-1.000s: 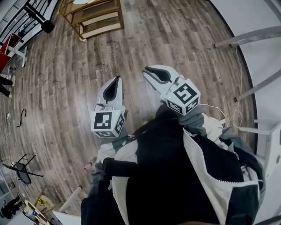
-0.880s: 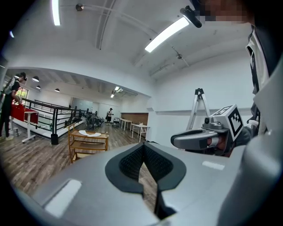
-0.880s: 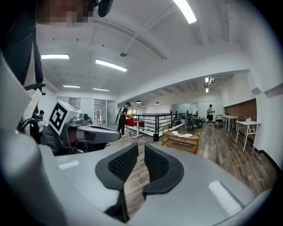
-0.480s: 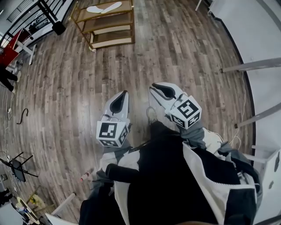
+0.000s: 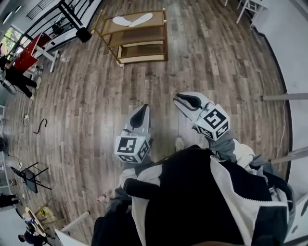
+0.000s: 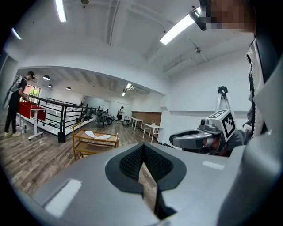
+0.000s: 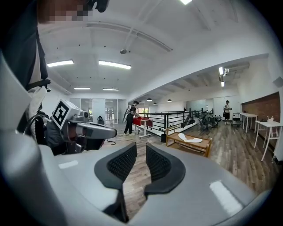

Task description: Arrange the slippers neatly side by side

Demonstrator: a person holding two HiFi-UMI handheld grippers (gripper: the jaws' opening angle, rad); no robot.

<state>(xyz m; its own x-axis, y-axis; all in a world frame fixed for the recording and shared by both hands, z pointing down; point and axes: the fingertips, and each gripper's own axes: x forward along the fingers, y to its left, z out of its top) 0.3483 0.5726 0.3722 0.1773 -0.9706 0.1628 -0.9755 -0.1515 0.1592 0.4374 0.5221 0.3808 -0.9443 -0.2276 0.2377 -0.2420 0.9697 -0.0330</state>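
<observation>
Two white slippers [image 5: 132, 20] lie on the top shelf of a low wooden rack [image 5: 139, 45] far ahead across the wood floor; they also show as slippers [image 6: 98, 135] and slippers [image 7: 191, 139] in the gripper views. My left gripper [image 5: 141, 113] is held out in front of me, shut and empty, its black pads meeting [image 6: 142, 152]. My right gripper [image 5: 185, 101] is beside it at the same height. Its jaws are opening, with a narrow gap [image 7: 140, 154] and nothing between them. Both are well short of the rack.
A black railing [image 5: 72, 12] and a red table [image 5: 30, 48] with a person [image 5: 14, 79] beside it stand at the far left. White tables [image 7: 265, 128] stand at the far right. A black cable [image 5: 39, 126] and a small tripod [image 5: 26, 177] lie on the floor at left.
The view has advanced along the floor, and the rack with the slippers has come fully into sight. Both grippers stay held out in front. The right jaws have parted a little.
</observation>
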